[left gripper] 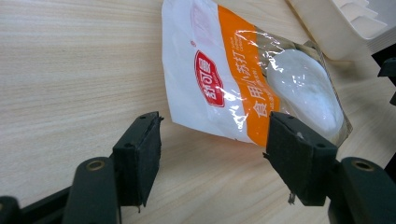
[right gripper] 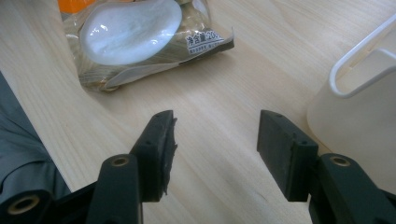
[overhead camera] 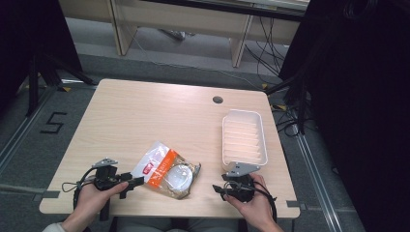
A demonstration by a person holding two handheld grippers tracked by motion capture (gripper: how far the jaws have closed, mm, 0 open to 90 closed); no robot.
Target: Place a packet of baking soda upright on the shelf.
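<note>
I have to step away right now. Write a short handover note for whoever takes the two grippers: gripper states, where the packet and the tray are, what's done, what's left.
Left gripper: open, empty, aimed at the near end of the packet, not touching it.
Right gripper: open, empty, low over the table beside the near end of the white tray.
Packet: lies flat at the front middle of the table, white powder showing through its clear part.
Tray: empty, at the right side.
Done: nothing gripped or moved yet, as far as can be seen.
Left: probably grip the packet; the tray may be where it goes.

A lab-like recording room is suggested: black curtains [overhead camera: 358, 96] at both sides, taped floor markings [overhead camera: 52, 123], loose cables [overhead camera: 270, 53] behind the far desk [overhead camera: 145, 111].
</note>
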